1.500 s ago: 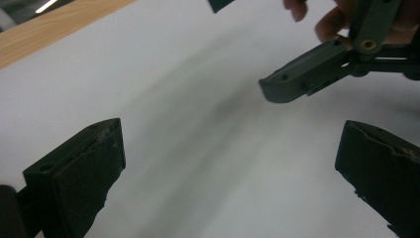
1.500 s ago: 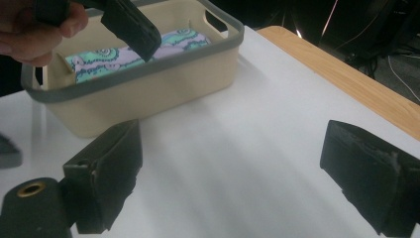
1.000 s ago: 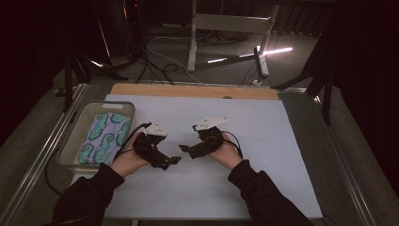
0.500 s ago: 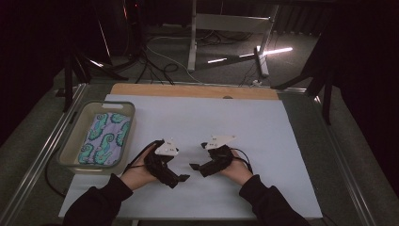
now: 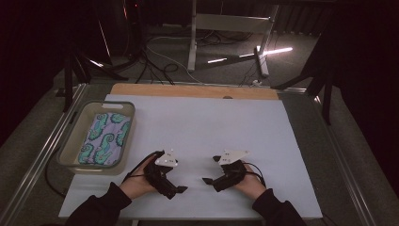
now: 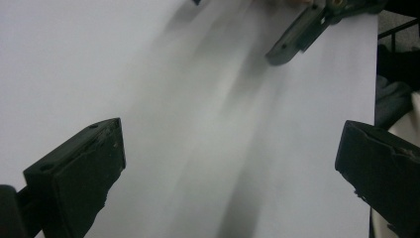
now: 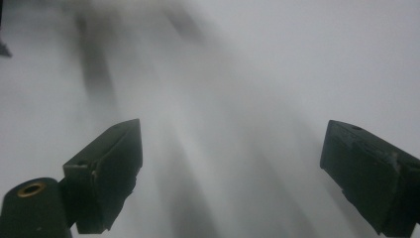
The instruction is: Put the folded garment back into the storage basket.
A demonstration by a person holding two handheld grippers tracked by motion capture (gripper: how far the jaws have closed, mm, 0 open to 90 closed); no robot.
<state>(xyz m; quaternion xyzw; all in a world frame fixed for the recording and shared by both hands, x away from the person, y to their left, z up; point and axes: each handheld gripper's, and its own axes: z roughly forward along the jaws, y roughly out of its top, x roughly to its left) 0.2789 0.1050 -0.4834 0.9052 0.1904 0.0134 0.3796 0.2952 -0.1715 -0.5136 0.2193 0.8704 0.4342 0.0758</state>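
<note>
Your left tool (image 5: 175, 187) sits low on the white desk (image 5: 207, 122) near its front edge, jaws spread wide with nothing between them; your left hand (image 5: 137, 181) grips it from behind. In the left gripper view both black jaws stand far apart over bare white surface, blurred. Your right tool (image 5: 210, 181) is just beside the left one, the two tips angled toward each other but apart, jaws also spread and empty; your right hand (image 5: 247, 181) holds it. The right gripper view shows the same: wide-apart jaws over blurred white desk. The right tool's jaw tip (image 6: 292, 39) shows at the top of the left gripper view. A grey tub (image 5: 75, 141) rests at the desk's left edge, holding a folded cloth with a teal seahorse pattern (image 5: 104, 139), well apart from both tools.
</note>
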